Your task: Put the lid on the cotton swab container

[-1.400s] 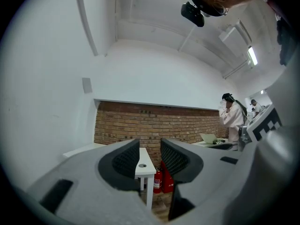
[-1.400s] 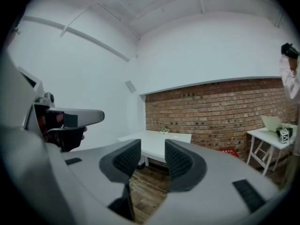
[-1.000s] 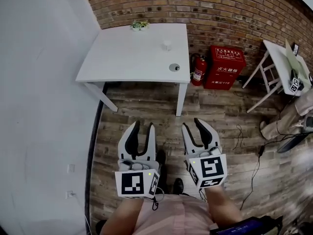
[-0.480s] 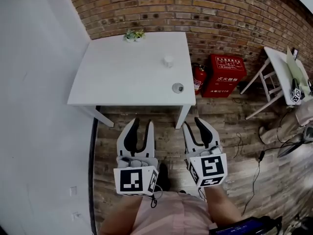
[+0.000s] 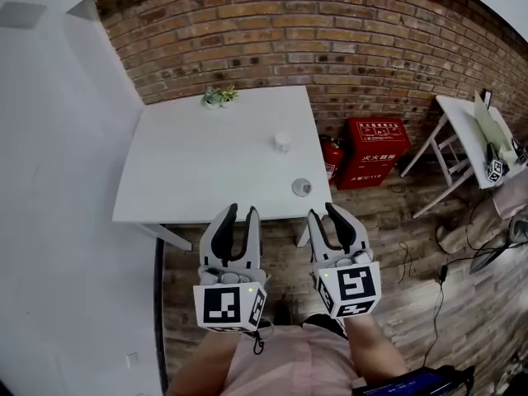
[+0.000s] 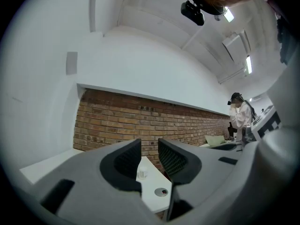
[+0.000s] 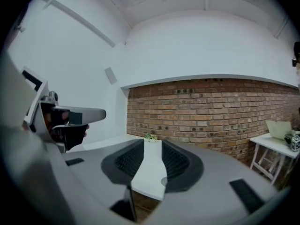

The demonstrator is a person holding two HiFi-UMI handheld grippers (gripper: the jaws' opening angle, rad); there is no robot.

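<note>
White-and-black plastic jaws of the left gripper stand a little apart with nothing between them, and they have just been closing. The right gripper beside it is the same: its jaws are apart, have just been narrowing, and grasp nothing. We hold both roughly level, over the wooden plank floor, just short of the near edge of the white rectangular table. On that table the small white cylindrical cotton swab container stands upright toward the right side. The round grey lid lies flat closer to us, near the front right edge, apart from the container. We judge the task has barely started: neither thing is touched, the lid is not on, and the reach, the pick-up and the placing are all left to do. The head view alone shows the whole layout, with a small green potted plant at the far edge, the red brick wall and a red fire extinguisher by a red box. The left gripper view frames the container right between its jaws and shows another person in white standing far off to the right, whom the head view does not show. The right gripper view shows the plant between its jaws but not the container.
</note>
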